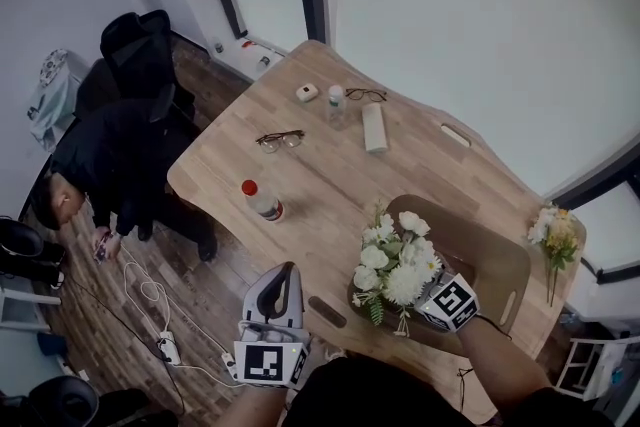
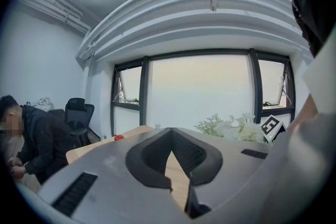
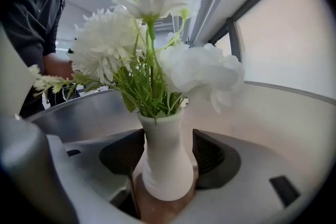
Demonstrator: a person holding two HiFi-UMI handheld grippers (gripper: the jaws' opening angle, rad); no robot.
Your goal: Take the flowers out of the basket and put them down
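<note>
The wooden desk [image 1: 330,175] stands on a plank floor [image 1: 110,315] near windows [image 2: 197,92], with a seated person [image 1: 110,165] beside it. In the head view the flowers [image 1: 395,265] sit in the brown basket [image 1: 505,265], their blooms hiding the vase [image 3: 165,160]. Only the right gripper view shows it, between the wide-set jaws of the right tool [image 3: 168,147]. The left tool [image 2: 171,136] is empty, tips together
</note>
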